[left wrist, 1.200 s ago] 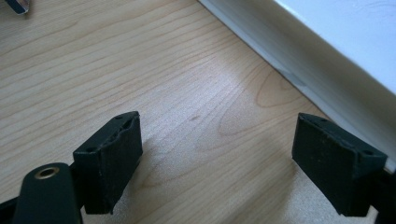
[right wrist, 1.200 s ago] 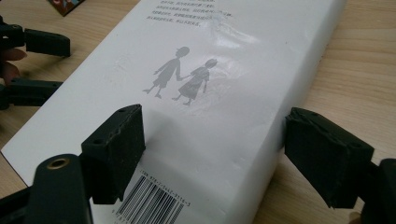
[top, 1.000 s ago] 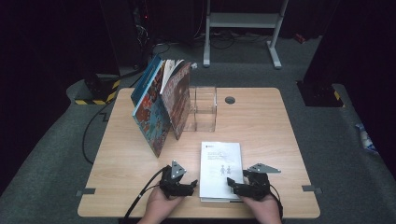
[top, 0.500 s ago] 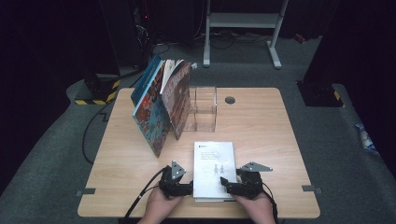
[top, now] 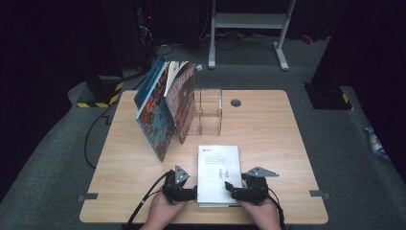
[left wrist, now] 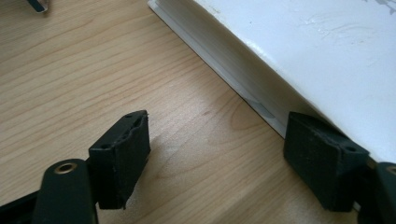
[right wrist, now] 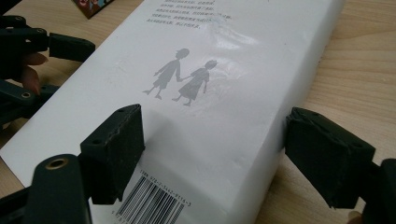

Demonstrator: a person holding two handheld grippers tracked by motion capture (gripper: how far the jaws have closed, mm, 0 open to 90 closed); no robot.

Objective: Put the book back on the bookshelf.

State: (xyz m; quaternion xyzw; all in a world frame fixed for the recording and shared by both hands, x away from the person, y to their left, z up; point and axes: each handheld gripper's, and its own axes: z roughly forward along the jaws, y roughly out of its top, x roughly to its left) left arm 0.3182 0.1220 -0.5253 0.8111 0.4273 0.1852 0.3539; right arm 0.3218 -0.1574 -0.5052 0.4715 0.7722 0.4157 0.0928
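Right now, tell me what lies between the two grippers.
In the high view, the white book lies flat between the left gripper and right gripper.

- On the white book point(right wrist: 201, 93) in front of you, beside the barcode point(right wrist: 152, 203) at the cover's near edge, an ISBN line starts "978-7"; its other digits are too blurred to read.
- Above the barcode, you see two grey figures point(right wrist: 184, 79) holding hands.
- Above the figures, the small lines of print point(right wrist: 182, 16) are too fine to read.

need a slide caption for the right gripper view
Right hand-held gripper straddles the edge of a flat white book with two printed grey figures, on the wooden table.
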